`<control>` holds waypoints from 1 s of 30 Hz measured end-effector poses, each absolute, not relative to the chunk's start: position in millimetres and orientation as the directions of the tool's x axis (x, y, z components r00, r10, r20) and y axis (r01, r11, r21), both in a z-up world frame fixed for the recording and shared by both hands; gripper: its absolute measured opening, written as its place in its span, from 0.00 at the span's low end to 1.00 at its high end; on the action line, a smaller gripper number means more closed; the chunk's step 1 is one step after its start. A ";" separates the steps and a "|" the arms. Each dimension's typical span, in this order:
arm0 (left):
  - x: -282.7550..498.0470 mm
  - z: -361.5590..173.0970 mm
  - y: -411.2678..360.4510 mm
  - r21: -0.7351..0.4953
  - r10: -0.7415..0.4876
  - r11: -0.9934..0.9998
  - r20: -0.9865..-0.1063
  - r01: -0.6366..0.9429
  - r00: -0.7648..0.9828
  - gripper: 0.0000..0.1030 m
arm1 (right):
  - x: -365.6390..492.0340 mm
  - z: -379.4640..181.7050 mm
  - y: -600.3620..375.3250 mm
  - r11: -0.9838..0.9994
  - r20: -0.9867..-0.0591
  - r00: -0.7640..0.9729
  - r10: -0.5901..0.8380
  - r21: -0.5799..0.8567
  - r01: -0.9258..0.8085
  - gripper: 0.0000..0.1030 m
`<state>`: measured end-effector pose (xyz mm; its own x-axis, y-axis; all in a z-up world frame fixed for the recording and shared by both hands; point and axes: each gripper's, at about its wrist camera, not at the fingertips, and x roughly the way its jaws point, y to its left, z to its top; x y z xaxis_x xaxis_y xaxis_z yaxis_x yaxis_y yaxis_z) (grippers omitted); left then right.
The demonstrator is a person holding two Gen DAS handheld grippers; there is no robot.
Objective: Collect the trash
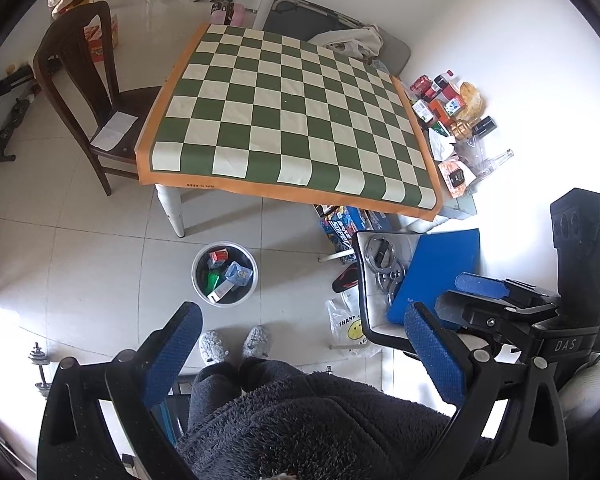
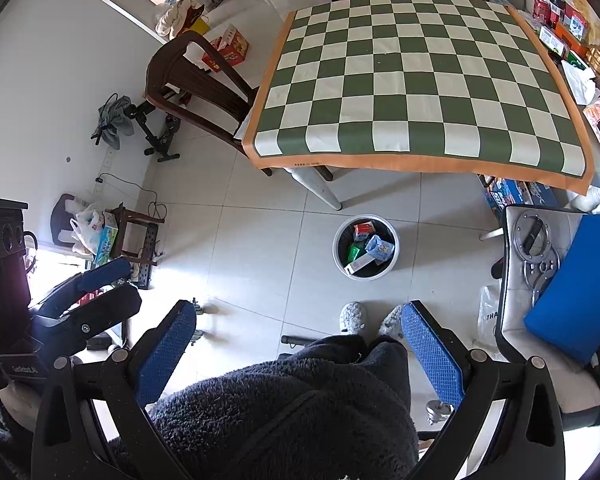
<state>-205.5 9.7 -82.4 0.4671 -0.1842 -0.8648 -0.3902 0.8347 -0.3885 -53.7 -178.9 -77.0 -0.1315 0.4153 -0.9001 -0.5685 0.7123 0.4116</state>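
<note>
A round white bin (image 1: pixel 225 274) stands on the tiled floor in front of the table; it also shows in the right wrist view (image 2: pixel 365 246). It holds several small cartons: a red-and-white one (image 1: pixel 219 256), a light blue one (image 1: pixel 238 273), a green one and a white box. My left gripper (image 1: pixel 306 350) is open and empty, held high over the person's slippers. My right gripper (image 2: pixel 298 346) is open and empty too, at about the same height. The right gripper shows at the right in the left wrist view (image 1: pixel 480 284). The green-and-cream checkered tablecloth (image 1: pixel 284 116) is bare.
A dark wooden chair (image 1: pixel 88 92) stands left of the table. Packets, cans and bottles (image 1: pixel 452 120) lie in a pile at the table's right side. A white chair (image 1: pixel 384 300) with a blue cushion and metal rings stands at the right. A plastic bag (image 1: pixel 346 326) lies on the floor.
</note>
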 end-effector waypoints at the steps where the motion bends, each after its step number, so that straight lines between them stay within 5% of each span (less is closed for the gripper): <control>1: -205.9 -82.4 10.5 -0.388 -0.186 0.836 -0.866 -0.388 0.465 1.00 | -55.6 -75.8 -180.1 0.714 -0.901 -0.131 0.414 0.411 -0.566 1.00; 30: -202.0 -80.6 7.0 -0.391 -0.186 0.834 -0.863 -0.389 0.469 1.00 | -60.4 -72.7 -179.8 0.758 -0.904 -0.101 0.415 0.405 -0.512 1.00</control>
